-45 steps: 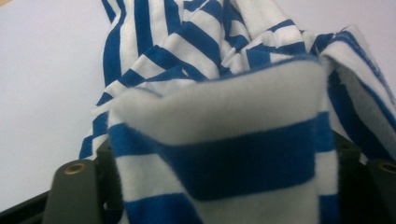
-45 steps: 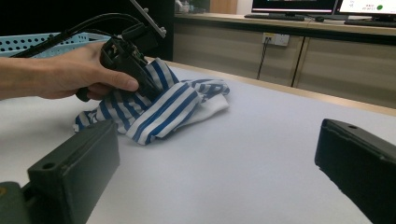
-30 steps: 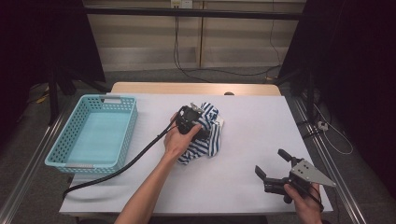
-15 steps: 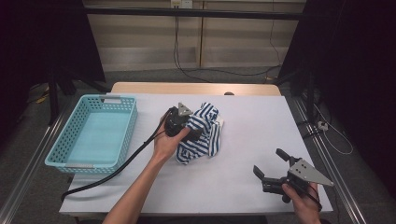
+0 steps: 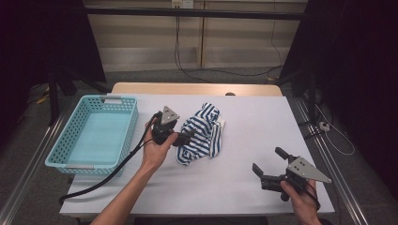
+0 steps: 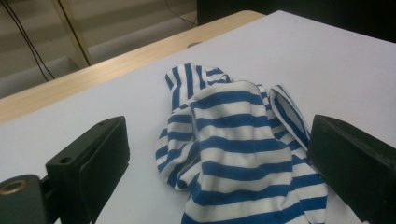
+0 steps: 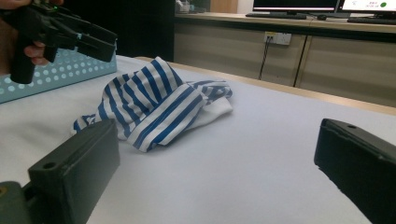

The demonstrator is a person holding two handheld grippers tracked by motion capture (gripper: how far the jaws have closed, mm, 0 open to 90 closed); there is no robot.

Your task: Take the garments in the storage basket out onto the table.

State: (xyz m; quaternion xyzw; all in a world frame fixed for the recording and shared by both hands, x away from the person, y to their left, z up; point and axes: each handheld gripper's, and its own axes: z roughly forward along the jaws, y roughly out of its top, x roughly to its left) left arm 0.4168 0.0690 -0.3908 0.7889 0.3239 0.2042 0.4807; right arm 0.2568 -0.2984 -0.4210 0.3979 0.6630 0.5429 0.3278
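At frame centre, the left gripper [image 5: 187, 137], jaws spread, has pulled back to the left edge of the crumpled striped shirt [image 5: 202, 133] on the white surface [image 5: 225, 187], apparently lining up a grasp; the right gripper [image 5: 268, 165] waits open, lower right.

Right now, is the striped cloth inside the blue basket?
No. In the high view the striped cloth lies crumpled on the white table, to the right of the basket.
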